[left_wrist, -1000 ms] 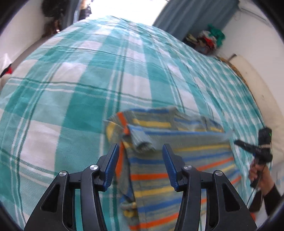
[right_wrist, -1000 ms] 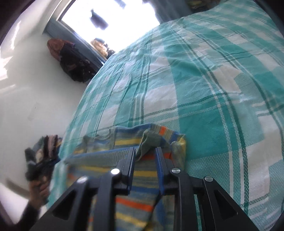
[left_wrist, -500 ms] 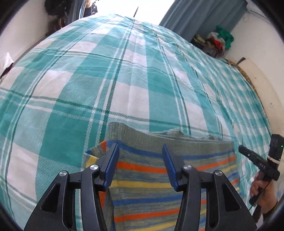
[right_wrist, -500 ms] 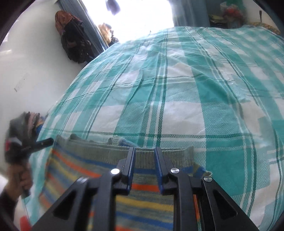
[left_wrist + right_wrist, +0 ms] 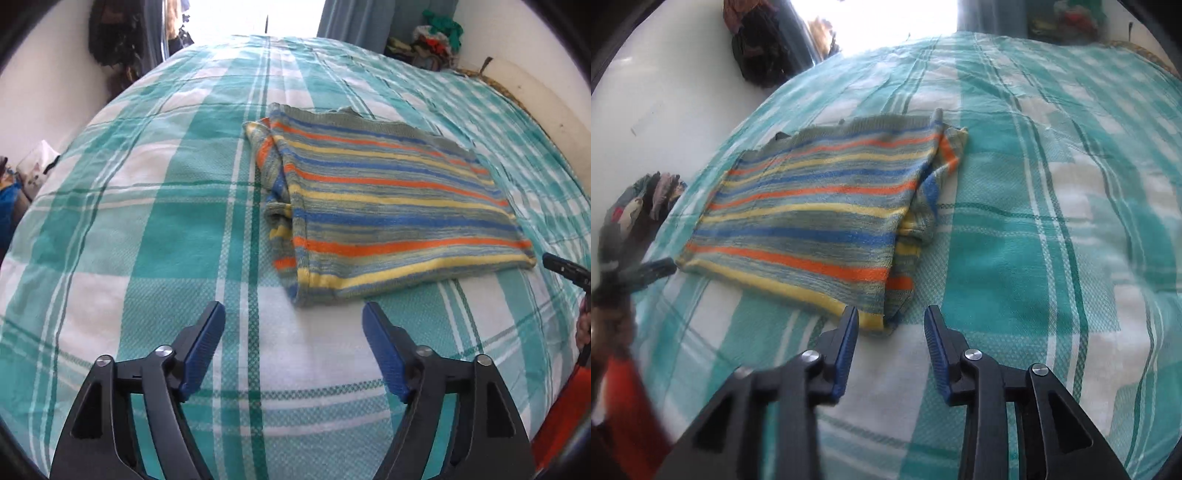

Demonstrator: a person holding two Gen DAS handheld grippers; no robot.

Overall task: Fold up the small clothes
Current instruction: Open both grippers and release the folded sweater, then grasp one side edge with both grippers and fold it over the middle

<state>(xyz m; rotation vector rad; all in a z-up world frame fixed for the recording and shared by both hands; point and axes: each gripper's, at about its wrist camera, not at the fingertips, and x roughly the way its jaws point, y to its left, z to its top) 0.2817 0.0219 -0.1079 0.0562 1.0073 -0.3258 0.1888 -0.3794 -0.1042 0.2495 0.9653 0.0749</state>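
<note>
A small striped knit garment (image 5: 388, 206) in blue, orange, yellow and grey lies folded flat on the teal plaid bed cover (image 5: 147, 229). My left gripper (image 5: 293, 321) hovers just short of its near left corner, its jaws opening wide with only the cover between them. In the right wrist view the same garment (image 5: 820, 218) spreads to the upper left. My right gripper (image 5: 891, 317) stands at its near right corner, jaws opening, pads apart from the cloth. Each gripper shows at the edge of the other's view: the right gripper (image 5: 565, 267), the left gripper (image 5: 646, 273).
Bed cover (image 5: 1052, 229) fills both views. A pile of clothes (image 5: 436, 40) sits by a blue curtain at the far right; dark bags (image 5: 761, 51) hang near the bright window. More clothes (image 5: 650, 199) lie off the bed's left side. A red sleeve (image 5: 631, 406) shows at lower left.
Both grippers let go of the garment's folded edge and drew back toward the near side. Both sets of jaws have widened. The garment now lies folded in half on the cover.
</note>
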